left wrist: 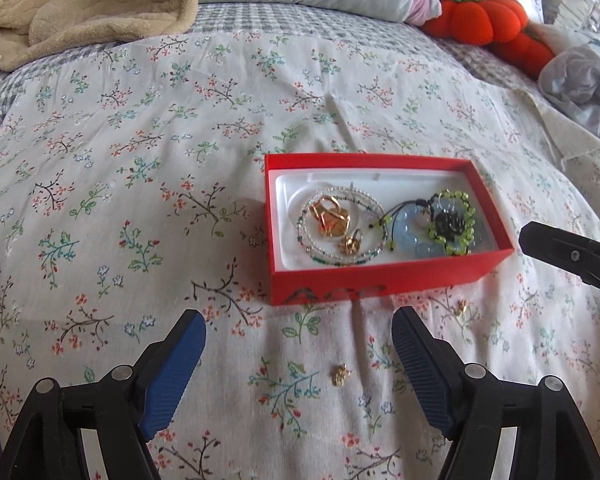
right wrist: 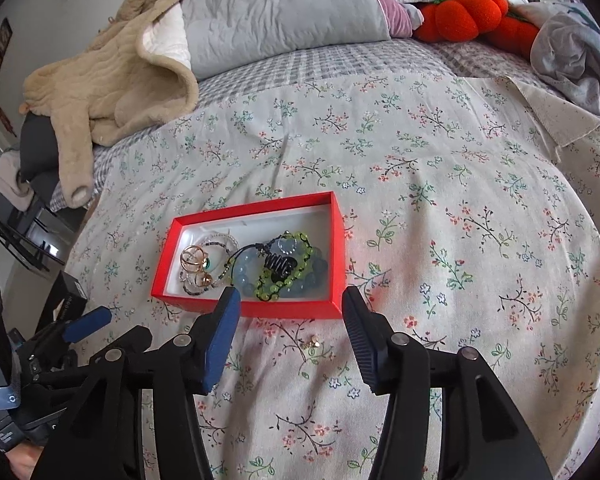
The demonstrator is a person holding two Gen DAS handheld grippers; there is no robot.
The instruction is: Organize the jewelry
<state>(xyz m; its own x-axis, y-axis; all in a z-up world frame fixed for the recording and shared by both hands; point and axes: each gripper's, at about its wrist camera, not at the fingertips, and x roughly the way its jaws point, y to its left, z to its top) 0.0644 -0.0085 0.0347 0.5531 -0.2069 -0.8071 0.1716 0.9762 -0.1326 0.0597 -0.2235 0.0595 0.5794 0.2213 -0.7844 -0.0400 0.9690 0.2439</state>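
Note:
A red box (left wrist: 364, 276) (right wrist: 256, 307) with a white lining sits on the floral bedspread. It holds gold rings (left wrist: 330, 214) (right wrist: 194, 260), thin beaded bracelets (left wrist: 364, 254), a pale blue bead bracelet (left wrist: 414, 234) (right wrist: 244, 268) and a green bead bracelet with a black charm (left wrist: 452, 220) (right wrist: 288, 264). Two small gold earrings lie loose on the bed in front of the box: one (left wrist: 341, 373) between my left gripper's fingers, one (left wrist: 462, 307) (right wrist: 313, 342) between my right gripper's fingers. My left gripper (left wrist: 299, 330) is open and empty. My right gripper (right wrist: 290, 308) is open and empty, just short of the box.
A beige quilted blanket (left wrist: 80, 4) (right wrist: 112, 76) lies at the back left. Grey pillows (right wrist: 284, 12) and orange plush pumpkins (left wrist: 484, 18) (right wrist: 464, 8) lie at the back. Crumpled grey cloth (left wrist: 580, 84) is at the right. The right gripper's finger (left wrist: 560, 250) shows right of the box.

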